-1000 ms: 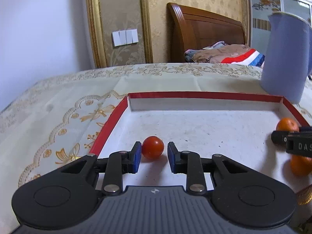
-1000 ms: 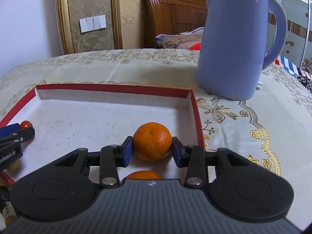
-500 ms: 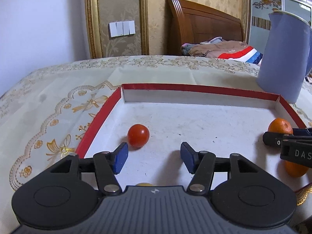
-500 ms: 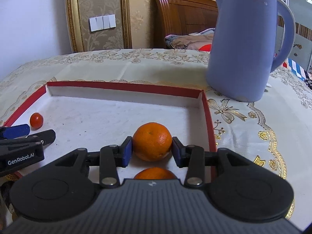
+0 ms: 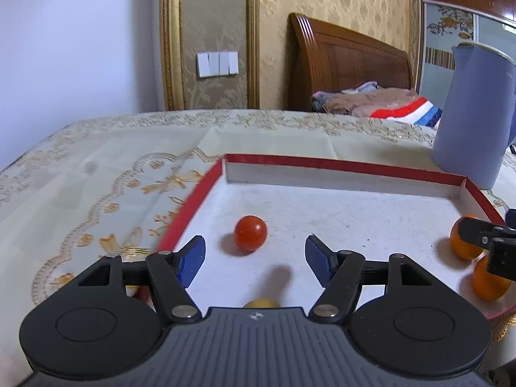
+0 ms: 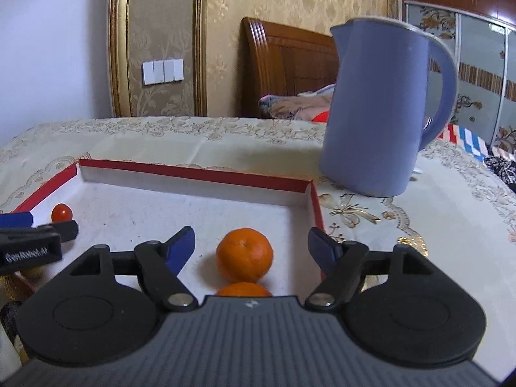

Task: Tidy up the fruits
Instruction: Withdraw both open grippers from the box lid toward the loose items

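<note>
Both grippers point forward and slightly down over a shallow red-rimmed tray (image 5: pixel 338 164) on a patterned tablecloth (image 5: pixel 96 174). The left gripper (image 5: pixel 254 258) sits at the tray's near left side, its jaws opening and standing wide with nothing pressed between the blue pads (image 5: pixel 193 259); a tomato (image 5: pixel 251 233) lies on the tray floor just ahead of the pads, nearer the left one, touching neither. The right gripper (image 6: pixel 251 248) sits at the tray's near right side, its jaws also opening, wide apart, with an orange (image 6: pixel 244 254) between them but clear of both pads. A second orange (image 6: pixel 243 289) lies just behind the first, touching or nearly so, half hidden by the gripper body. Counted: two oranges, one tomato, and one small yellow fruit (image 5: pixel 260 303) peeping over the left gripper's body, too hidden to name. The oranges lie near the tray's right wall (image 6: pixel 315 206), the tomato near its left wall (image 5: pixel 190 206); the tray's middle and far half are bare white floor. A blue jug (image 6: pixel 380 109) stands upright on the cloth just beyond the tray's far right corner, apart from the rim.
</note>
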### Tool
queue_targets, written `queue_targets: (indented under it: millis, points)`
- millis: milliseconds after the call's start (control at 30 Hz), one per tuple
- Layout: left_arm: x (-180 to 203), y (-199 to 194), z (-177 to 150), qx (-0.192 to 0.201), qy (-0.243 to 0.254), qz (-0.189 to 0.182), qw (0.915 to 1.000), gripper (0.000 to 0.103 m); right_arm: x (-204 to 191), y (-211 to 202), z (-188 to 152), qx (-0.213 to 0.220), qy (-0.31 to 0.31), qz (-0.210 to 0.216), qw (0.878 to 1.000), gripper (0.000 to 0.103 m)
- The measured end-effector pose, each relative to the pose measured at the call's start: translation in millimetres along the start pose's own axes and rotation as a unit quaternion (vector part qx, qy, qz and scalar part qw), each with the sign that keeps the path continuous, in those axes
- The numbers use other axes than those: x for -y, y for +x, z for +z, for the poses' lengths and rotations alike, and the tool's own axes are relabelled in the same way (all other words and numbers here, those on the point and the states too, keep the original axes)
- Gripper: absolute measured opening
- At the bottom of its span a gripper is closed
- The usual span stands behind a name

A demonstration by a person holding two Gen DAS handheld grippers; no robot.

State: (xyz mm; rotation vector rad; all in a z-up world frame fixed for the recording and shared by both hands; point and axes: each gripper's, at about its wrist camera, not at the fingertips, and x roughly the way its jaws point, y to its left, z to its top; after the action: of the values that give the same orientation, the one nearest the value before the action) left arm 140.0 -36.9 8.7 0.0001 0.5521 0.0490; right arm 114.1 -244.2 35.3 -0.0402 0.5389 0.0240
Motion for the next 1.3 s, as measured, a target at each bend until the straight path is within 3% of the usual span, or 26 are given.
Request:
queue_targets:
  millis: [200, 333, 600, 1200, 1300]
  points:
    - [-14, -25, -6, 0.015, -0.025, -0.019, 0.9994, 0.077, 16, -34, -18, 0.026, 0.041, 0.017, 0.999, 0.083]
    - [-24, -39, -15, 0.019, -0.038, -0.023, 0.9988, 0.077, 22, -47, -30, 0.025, 0.055, 0.033, 0.998, 0.085]
    - [-30, -63, -28, 0.034, -0.022, -0.023, 0.9989, 0.077, 25, -55, -38, 0.028, 0.064, 0.029, 0.997, 0.087]
    - [-26, -84, -47, 0.02, 0.02, -0.065, 0.9975, 0.077, 28, -70, -50, 0.029, 0.073, 0.028, 0.996, 0.096]
    - [-24, -85, -48, 0.021, 0.026, -0.063, 0.9975, 0.077, 29, -73, -55, 0.013, 0.076, 0.031, 0.997, 0.096]
